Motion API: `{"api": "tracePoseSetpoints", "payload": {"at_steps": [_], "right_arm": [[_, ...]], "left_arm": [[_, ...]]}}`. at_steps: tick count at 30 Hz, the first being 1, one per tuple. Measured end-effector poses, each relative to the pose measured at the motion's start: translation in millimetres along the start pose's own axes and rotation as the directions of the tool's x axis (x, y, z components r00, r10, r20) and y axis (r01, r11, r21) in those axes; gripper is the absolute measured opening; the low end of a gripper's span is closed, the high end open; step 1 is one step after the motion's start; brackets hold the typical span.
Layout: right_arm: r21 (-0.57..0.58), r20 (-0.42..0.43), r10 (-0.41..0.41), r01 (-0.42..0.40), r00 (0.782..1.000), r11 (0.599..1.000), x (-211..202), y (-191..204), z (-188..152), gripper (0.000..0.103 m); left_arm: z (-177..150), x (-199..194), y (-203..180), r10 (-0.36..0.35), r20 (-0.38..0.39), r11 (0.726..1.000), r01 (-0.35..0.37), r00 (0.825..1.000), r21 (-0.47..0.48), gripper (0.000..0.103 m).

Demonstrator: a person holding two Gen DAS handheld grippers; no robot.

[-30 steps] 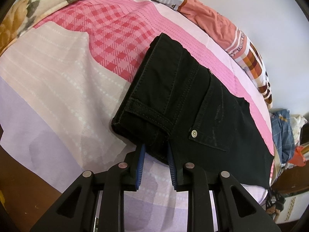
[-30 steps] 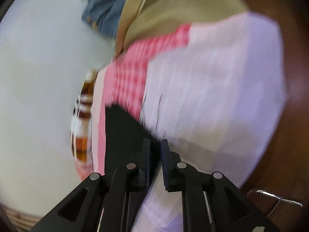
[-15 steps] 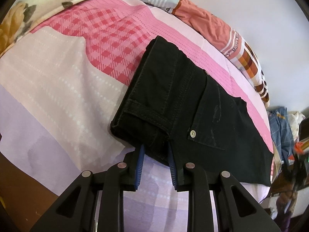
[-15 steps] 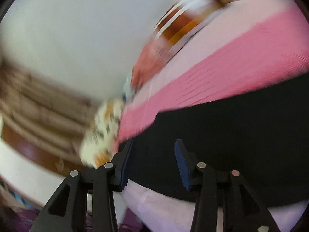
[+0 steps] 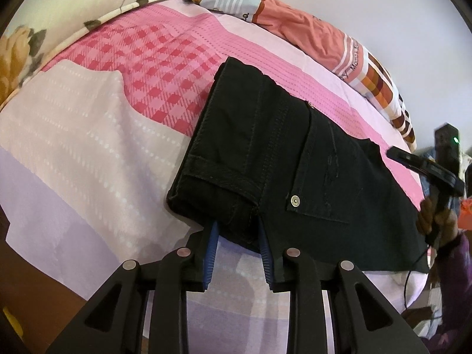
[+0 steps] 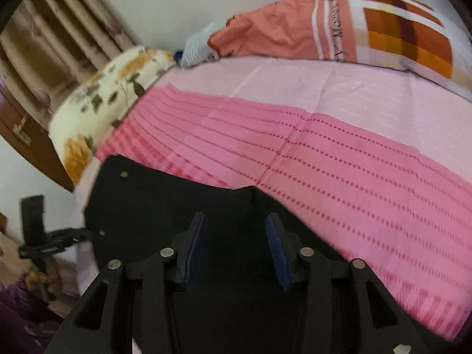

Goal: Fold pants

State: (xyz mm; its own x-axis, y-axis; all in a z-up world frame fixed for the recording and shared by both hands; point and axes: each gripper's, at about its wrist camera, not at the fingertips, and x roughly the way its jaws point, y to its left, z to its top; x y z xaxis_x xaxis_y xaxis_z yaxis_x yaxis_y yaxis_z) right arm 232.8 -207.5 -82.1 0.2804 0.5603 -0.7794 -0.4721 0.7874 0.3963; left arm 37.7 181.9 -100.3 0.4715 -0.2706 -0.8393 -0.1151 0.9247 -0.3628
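Black pants (image 5: pixel 295 162) lie folded on the pink and lilac bed sheet (image 5: pixel 88 153), with a back pocket and its metal rivet facing up. My left gripper (image 5: pixel 238 231) has the near folded corner between its blue pads, which still press the thick fabric while the jaws are opening slightly. My right gripper (image 6: pixel 234 236) hovers open over the other end of the pants (image 6: pixel 177 200), with black cloth below it and nothing pinched. A hand carries the right gripper (image 5: pixel 396 155) at the right edge of the left wrist view. The left gripper (image 6: pixel 85 232) touches the pants' far left edge.
A floral pillow (image 5: pixel 73 3) and an orange patchwork pillow (image 6: pixel 339 29) lie along the bed's far side against a pale wall. Brown curtains (image 6: pixel 59 35) hang at the left. The dark wooden bed frame (image 5: pixel 35 265) shows at the sheet's near edge. Clothes are piled beyond the bed's right end.
The right gripper swept fast across the bed, rolled over and opened, and now hangs over the pants. It has come into the left wrist view. The left gripper kept its place, pads slightly wider.
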Motion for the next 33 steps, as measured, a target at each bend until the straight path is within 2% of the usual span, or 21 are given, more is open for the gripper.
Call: {"api": "tracePoseSetpoints", "payload": {"at_steps": [2,4,6,12,14,17,20,24,28,33], "right_arm": [[0.002,-0.035,0.017,-0.017,0.999,1.000,10,-9,5,0.040],[-0.006,-0.064,0.045,-0.045,0.997,0.999,17,-8,11,0.034],[-0.048,-0.095,0.040,-0.045,0.995,0.998,25,-3,13,0.015],[-0.145,-0.100,-0.021,0.006,0.995,0.989,33,9,21,0.008],[-0.163,-0.077,-0.072,0.059,0.994,0.985,34,12,22,0.006],[-0.150,-0.047,-0.120,0.112,0.992,0.982,40,7,26,0.004],[-0.090,-0.030,-0.127,0.124,0.991,0.988,48,-1,29,0.004],[-0.048,-0.005,-0.102,0.102,0.995,0.994,47,-8,27,0.004],[-0.067,0.024,-0.096,0.098,0.995,0.993,45,-5,22,0.005],[0.020,0.059,-0.048,0.047,0.997,0.999,43,-17,18,0.009]], "left_arm": [[0,0,-2,0.009,0.003,1.000,-0.009,1.000,0.015,0.030],[1,1,-4,0.016,0.006,0.999,-0.016,1.000,0.032,0.032],[1,1,-7,0.020,0.009,0.999,-0.021,1.000,0.048,0.035],[0,2,-7,0.013,0.018,0.998,-0.014,1.000,0.067,0.039],[-1,2,-6,0.006,0.022,0.998,-0.007,1.000,0.061,0.039],[0,1,-3,-0.002,0.036,0.999,0.001,0.999,0.050,0.039],[2,0,-3,0.008,0.053,0.999,-0.010,0.999,0.040,0.040],[7,1,0,-0.002,0.054,1.000,0.002,0.999,0.014,0.041],[9,0,6,-0.034,0.043,0.999,0.036,0.998,-0.028,0.042],[10,-2,9,-0.046,0.037,0.998,0.048,0.998,-0.045,0.045]]}}
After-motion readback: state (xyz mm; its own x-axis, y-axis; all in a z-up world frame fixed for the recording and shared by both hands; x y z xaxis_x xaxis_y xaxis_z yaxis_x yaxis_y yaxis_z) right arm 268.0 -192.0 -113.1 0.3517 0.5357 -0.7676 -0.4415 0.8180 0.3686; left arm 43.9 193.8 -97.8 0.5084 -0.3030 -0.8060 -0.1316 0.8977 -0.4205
